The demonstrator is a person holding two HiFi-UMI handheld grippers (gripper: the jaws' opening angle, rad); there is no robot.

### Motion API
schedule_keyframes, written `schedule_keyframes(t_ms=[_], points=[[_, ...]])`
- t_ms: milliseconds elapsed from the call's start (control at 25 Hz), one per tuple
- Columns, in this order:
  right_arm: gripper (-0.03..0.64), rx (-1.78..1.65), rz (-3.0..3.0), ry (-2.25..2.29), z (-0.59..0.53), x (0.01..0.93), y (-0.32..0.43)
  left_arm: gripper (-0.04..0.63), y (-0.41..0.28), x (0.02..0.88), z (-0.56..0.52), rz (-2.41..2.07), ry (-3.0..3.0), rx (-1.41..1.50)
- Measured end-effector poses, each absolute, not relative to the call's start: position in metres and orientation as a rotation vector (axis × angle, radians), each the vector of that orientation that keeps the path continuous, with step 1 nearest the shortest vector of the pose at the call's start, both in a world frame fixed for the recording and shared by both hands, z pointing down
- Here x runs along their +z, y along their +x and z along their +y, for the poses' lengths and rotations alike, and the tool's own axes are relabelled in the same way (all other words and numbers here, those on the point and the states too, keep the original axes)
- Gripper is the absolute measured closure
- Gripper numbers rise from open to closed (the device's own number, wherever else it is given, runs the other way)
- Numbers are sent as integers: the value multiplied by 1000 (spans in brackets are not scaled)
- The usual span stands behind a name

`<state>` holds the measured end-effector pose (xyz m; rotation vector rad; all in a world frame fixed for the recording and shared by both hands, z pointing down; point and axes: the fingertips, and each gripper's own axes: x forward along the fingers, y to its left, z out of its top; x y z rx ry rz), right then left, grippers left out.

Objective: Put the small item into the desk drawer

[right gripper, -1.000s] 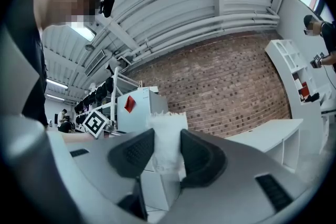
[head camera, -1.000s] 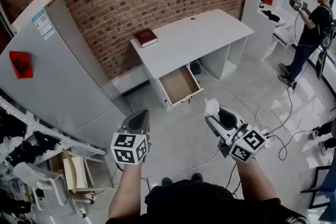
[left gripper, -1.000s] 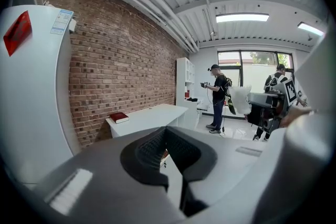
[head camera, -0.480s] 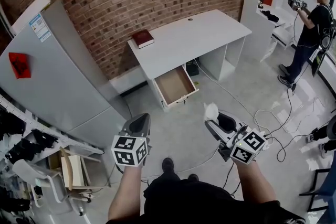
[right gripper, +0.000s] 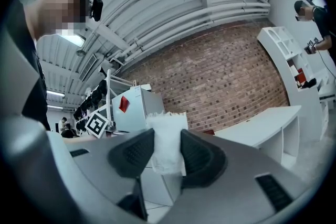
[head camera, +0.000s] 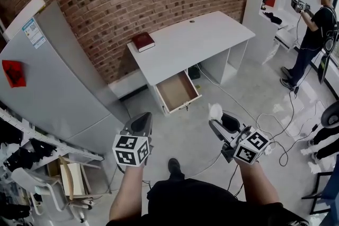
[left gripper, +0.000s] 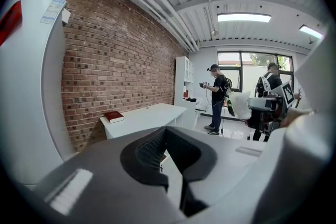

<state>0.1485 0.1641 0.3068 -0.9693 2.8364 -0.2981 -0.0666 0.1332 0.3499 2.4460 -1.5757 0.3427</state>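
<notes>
Pickup done: small white item [right gripper: 166,140] clenched between the pads of the right tool [head camera: 216,120], up in the air. Drawer [head camera: 177,91] already open under the white surface [head camera: 196,39], at about 11 o'clock from that tool and well apart. Left to do: approach, lower in, release. Left tool [head camera: 141,122] apparently closed on nothing, though tips poorly seen.

small item [right gripper: 167,141]: white, soft, frayed top edge, held upright, pinched between the jaws of the right gripper [head camera: 219,119]. desk drawer [head camera: 176,91]: pulled open under the white counter [head camera: 196,39], brown bottom exposed, well apart from the item.
</notes>
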Motion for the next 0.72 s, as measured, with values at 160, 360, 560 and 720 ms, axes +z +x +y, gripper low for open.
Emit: schedule_keyframes(t_ms=[160, 360, 560, 720], points=[[465, -311, 2845, -980, 135, 310, 137, 583, -82, 353, 102, -1575, 2434, 326], [465, -375, 2818, -996, 93, 319, 120, 583, -95, 368, 61, -1533, 2431, 346], [464, -409, 2846, -1006, 57, 329, 99, 583, -107, 377, 22, -1497, 2425, 357], [464, -419, 2870, -1033, 34, 337, 84, 583, -119, 383, -4, -1470, 2428, 347]])
